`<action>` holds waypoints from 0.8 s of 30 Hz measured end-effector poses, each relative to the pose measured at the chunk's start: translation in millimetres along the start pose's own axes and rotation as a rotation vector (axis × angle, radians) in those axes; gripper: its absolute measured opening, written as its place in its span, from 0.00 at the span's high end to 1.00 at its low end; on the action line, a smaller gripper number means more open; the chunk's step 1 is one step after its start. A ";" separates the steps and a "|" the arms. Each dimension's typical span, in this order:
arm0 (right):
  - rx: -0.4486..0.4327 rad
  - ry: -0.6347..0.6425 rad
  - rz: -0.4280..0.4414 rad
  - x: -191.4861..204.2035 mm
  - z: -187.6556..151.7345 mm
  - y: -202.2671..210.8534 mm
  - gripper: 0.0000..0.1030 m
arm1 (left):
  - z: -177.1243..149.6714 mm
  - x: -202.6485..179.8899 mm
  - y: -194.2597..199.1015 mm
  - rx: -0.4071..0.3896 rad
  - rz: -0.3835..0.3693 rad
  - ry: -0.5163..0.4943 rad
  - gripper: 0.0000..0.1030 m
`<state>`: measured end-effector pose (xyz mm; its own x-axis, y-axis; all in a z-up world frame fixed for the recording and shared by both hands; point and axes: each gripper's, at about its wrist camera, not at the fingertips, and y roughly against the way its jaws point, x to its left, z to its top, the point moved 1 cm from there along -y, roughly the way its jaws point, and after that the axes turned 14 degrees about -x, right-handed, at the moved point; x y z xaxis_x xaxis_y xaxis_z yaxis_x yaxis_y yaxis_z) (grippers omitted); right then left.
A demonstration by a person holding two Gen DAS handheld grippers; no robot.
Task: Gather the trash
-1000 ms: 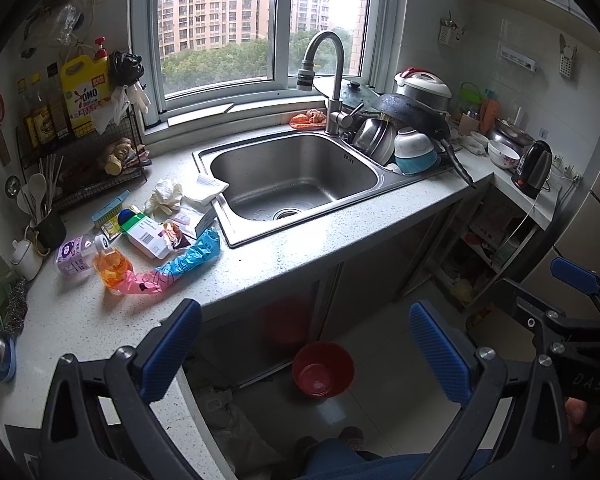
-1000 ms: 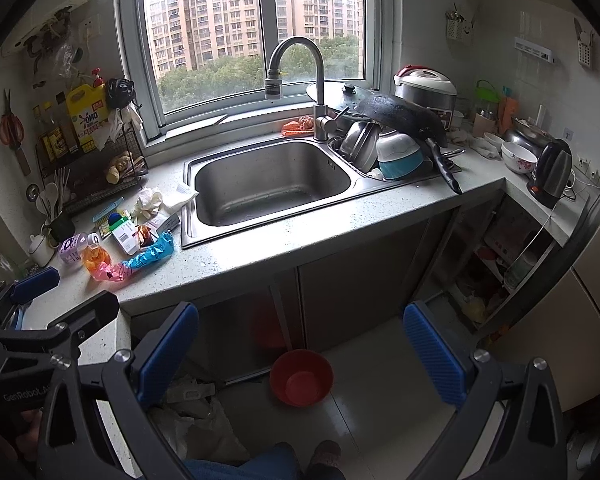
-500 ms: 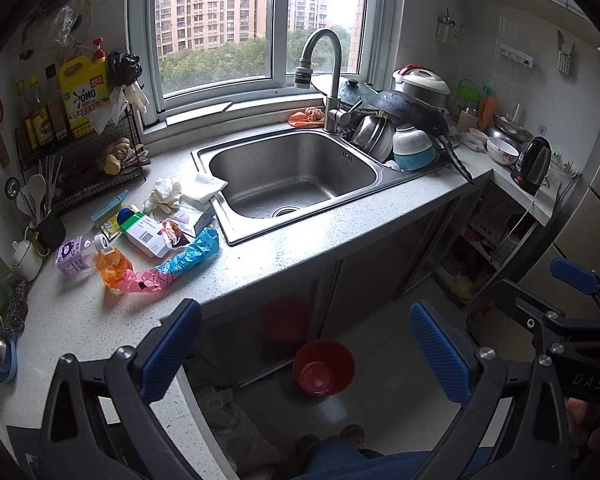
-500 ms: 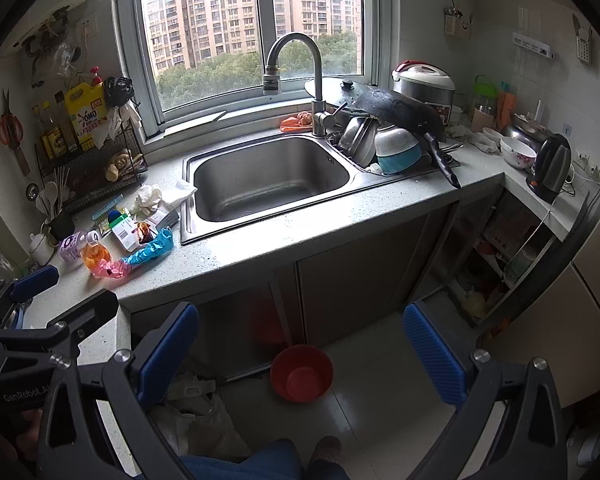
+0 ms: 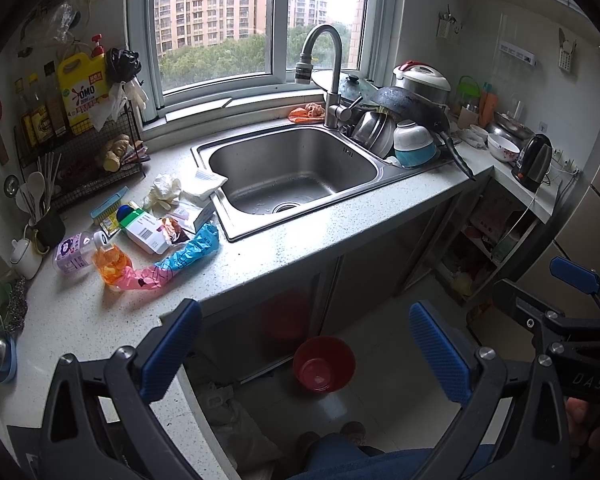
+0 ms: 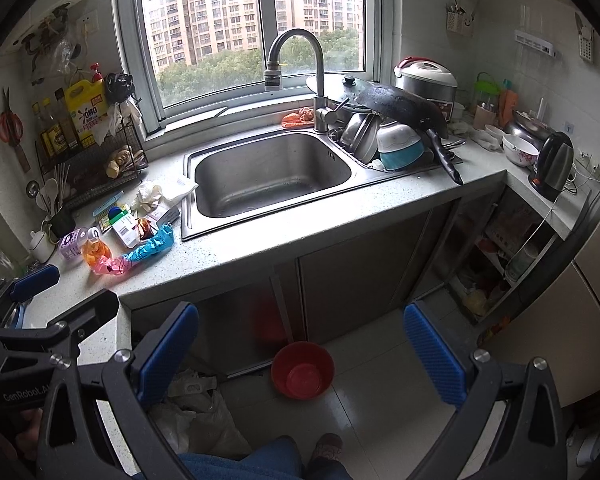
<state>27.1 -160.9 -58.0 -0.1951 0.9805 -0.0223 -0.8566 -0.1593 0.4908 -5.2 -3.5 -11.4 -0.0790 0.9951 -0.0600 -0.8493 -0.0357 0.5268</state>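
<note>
Ahead and left of my left gripper [image 5: 306, 350], trash litters the counter [image 5: 300, 240]: a pink-and-blue wrapper [image 5: 176, 262], crumpled tissue [image 5: 164, 192], a white box [image 5: 146, 230]. Both it and my right gripper [image 6: 298, 350] hang released, holding nothing, above the floor.

Daylight comes through a wide window [image 5: 256, 28] straight ahead, with apartment towers and trees outside. Below it a speckled grey desk [image 5: 300, 236] carries a steel sink [image 5: 296, 172] and turns a corner to the right along white tiled walls [image 6: 512, 12]. Pale glossy floor tiles [image 6: 380, 384] lie beneath, before grey cabinet doors [image 6: 360, 272].
</note>
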 end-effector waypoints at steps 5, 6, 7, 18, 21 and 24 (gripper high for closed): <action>0.001 -0.001 0.001 0.2 0.1 -0.5 0.00 | -1.0 -0.4 -2.0 0.003 0.002 -0.001 0.00; 0.004 -0.001 0.003 0.5 -0.3 -1.0 0.00 | -1.5 -0.4 -2.8 0.005 0.003 -0.002 0.00; 0.004 -0.001 0.003 0.5 -0.3 -1.0 0.00 | -1.7 -0.4 -3.4 0.006 0.003 -0.002 0.00; 0.027 -0.008 0.039 1.3 6.9 -16.9 0.00 | 5.2 3.4 -9.1 0.025 0.027 0.012 0.00; 0.029 -0.006 0.057 3.5 10.0 -20.6 0.00 | 11.1 11.4 -12.4 0.036 0.063 0.020 0.00; 0.031 0.009 0.098 11.9 17.8 -30.6 0.00 | 20.7 23.2 -14.5 0.037 0.099 0.036 0.00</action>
<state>59.5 -142.3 -57.7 -0.2821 0.9592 0.0195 -0.8181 -0.2512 0.5173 16.1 21.9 -2.8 -0.1809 0.9828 -0.0366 -0.8167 -0.1294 0.5624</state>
